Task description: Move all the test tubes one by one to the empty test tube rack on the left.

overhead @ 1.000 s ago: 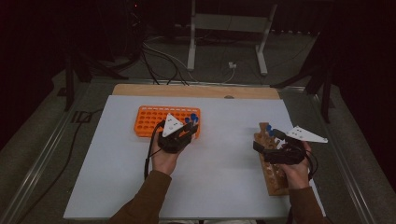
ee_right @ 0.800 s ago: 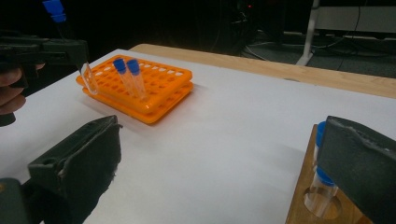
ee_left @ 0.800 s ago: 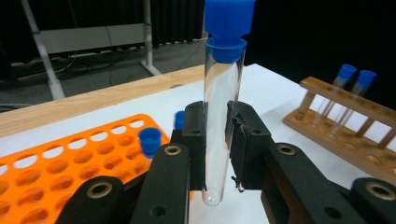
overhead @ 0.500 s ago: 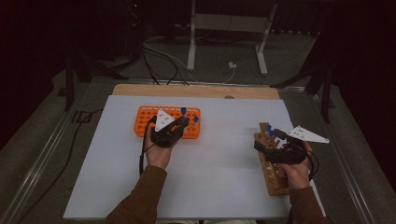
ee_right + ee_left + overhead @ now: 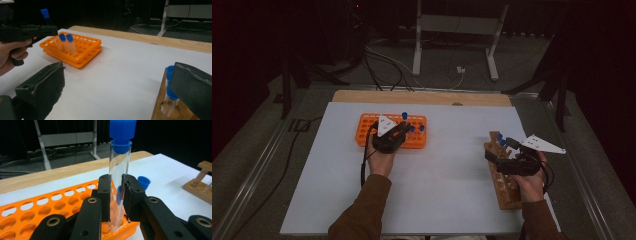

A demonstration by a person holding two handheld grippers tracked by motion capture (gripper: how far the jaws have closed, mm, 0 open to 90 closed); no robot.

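Observation:
My left gripper [image 5: 116, 192] is shut on a clear test tube [image 5: 119, 170] with a blue cap, held upright over the near right corner of the orange rack [image 5: 50, 205]. The tube's lower end is down among the rack's holes. In the high view this gripper [image 5: 398, 134] hovers over the orange rack [image 5: 367, 131], with the held tube's cap [image 5: 404, 115] sticking up. My right gripper [image 5: 120, 82] is open and holds nothing, beside the wooden rack [image 5: 507, 192] at the right. A blue-capped tube [image 5: 171, 92] stands in the wooden rack just behind its right jaw.
Two more blue-capped tubes [image 5: 66, 42] lean in the orange rack [image 5: 82, 50]. The white sheet [image 5: 447, 190] covers the table, with a wooden strip [image 5: 422, 96] along its far edge. Cables and a metal stand [image 5: 452, 45] lie on the dark floor beyond.
My left gripper has carried the tube leftward and a little lower, farther over the orange rack. The right gripper has stayed in place by the wooden rack.

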